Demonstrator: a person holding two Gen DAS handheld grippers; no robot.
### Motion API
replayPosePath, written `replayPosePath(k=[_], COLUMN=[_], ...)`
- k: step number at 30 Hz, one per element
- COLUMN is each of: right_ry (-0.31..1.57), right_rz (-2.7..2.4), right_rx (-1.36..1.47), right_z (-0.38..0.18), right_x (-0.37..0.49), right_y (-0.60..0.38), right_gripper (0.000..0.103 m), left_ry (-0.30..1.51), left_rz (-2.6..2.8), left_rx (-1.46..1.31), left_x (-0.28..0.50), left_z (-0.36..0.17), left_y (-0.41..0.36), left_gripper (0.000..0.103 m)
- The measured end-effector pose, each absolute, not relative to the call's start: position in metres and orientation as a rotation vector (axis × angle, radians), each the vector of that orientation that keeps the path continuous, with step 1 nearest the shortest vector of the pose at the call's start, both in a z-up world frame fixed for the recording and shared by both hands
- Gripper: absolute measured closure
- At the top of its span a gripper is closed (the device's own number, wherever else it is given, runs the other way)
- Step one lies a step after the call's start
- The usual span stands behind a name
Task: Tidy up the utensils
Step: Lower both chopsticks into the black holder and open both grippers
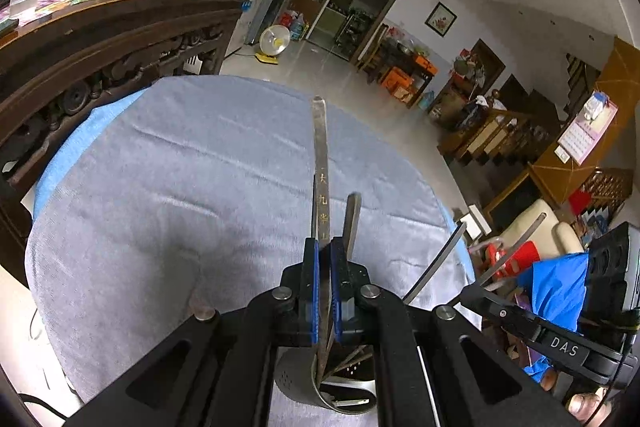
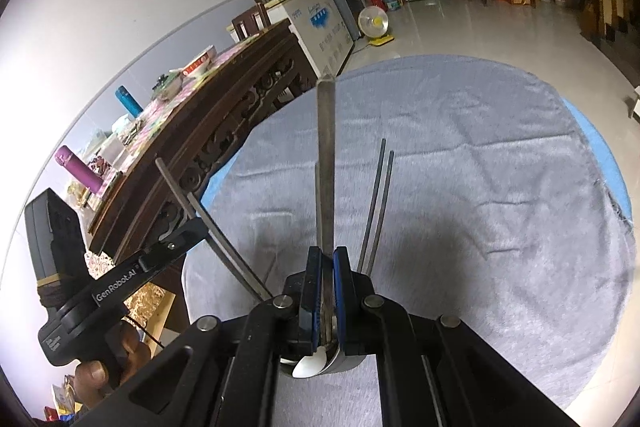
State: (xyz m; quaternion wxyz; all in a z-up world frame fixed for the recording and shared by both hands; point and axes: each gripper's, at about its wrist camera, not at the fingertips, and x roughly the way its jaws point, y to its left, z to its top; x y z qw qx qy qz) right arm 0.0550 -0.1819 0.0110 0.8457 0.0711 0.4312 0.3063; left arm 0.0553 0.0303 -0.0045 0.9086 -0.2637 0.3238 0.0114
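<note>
My left gripper point(image 1: 324, 247) is shut on a flat steel utensil handle point(image 1: 321, 163) with gold characters; its lower end dips into a perforated metal utensil holder point(image 1: 308, 387) below the jaws. A second handle point(image 1: 353, 219) stands beside it. My right gripper point(image 2: 327, 255) is shut on another flat steel handle point(image 2: 326, 155); a spoon bowl point(image 2: 310, 365) shows in the holder point(image 2: 340, 363) under it. Two dark chopsticks point(image 2: 378, 203) stick up to its right. The left gripper point(image 2: 176, 243) holds its handle at the left of the right wrist view.
A grey towel point(image 1: 180, 187) covers a round table over a blue cloth point(image 1: 80, 135). A carved dark wooden table point(image 1: 100, 35) with bowls and bottles stands close at the left. The right gripper's body point(image 1: 560, 339) is at the right of the left wrist view.
</note>
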Motion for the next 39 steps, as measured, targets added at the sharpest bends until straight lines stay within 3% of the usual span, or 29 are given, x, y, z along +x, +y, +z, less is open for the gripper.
replayPosePath(k=[39], right_ry=[1.007], right_rz=[0.713], right_rx=[0.197], right_z=[-0.027], right_x=[0.054], right_y=[-0.176], right_gripper=[0.093], left_ry=[0.777], left_rz=[-0.047], left_rx=[-0.531], left_x=[0.047], left_z=[-0.026], left_y=[0.010], left_gripper=[0.097])
